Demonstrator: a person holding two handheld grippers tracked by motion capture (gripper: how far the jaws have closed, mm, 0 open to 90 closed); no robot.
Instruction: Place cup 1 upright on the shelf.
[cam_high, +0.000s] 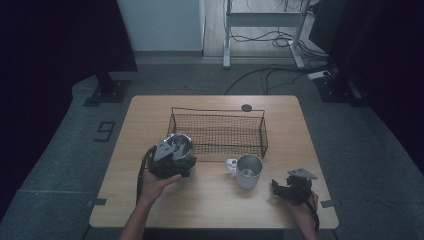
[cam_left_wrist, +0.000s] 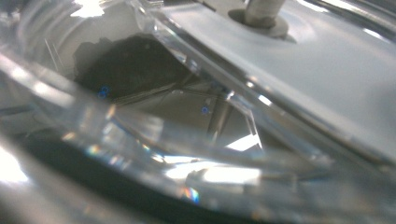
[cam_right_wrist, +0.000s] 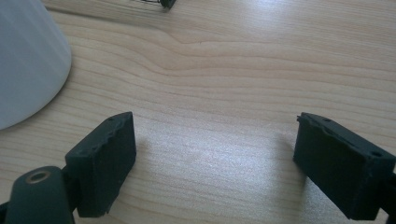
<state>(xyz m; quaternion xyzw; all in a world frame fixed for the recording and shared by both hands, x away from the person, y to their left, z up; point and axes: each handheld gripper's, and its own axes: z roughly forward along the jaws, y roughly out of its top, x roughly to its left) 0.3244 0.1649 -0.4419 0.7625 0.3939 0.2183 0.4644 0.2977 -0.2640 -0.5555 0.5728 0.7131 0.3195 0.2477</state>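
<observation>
holding a glass lid at the basket's corner, mug waiting alongside

looking down from the high view, you see a wooden table (cam_high: 210, 200) with a black wire mesh basket (cam_high: 218, 131) standing across its middle. the basket's floor looks bare through the mesh; nothing can be made out inside it.

your left gripper (cam_high: 172, 157) sits at the basket's near left corner, with your left hand (cam_high: 159, 186) gripping it from below. at its tip is a round glass lid (cam_high: 178, 143) with a shiny rim, tilted up toward the camera and overlapping the basket's left end. in the left gripper view the lid (cam_left_wrist: 196, 116) presses right up against the lens: curved clear glass, bright reflections, and a metal knob post (cam_left_wrist: 261, 11) at the top. the jaws are hidden behind the glass, so you cannot tell whether they are clamped on the lid or merely against it.

just in front of the basket's right half stands a metal mug (cam_high: 247, 171), upright, handle pointing left. its inside appears pale and empty.

your right gripper (cam_high: 292, 187) rests low near the table's right front edge, apart from the mug. in the right gripper view, your right gripper (cam_right_wrist: 215, 158) has its two black pads spread wide over bare wood, holding nothing, with the mug's pale side (cam_right_wrist: 25, 60) at the upper left.
</observation>
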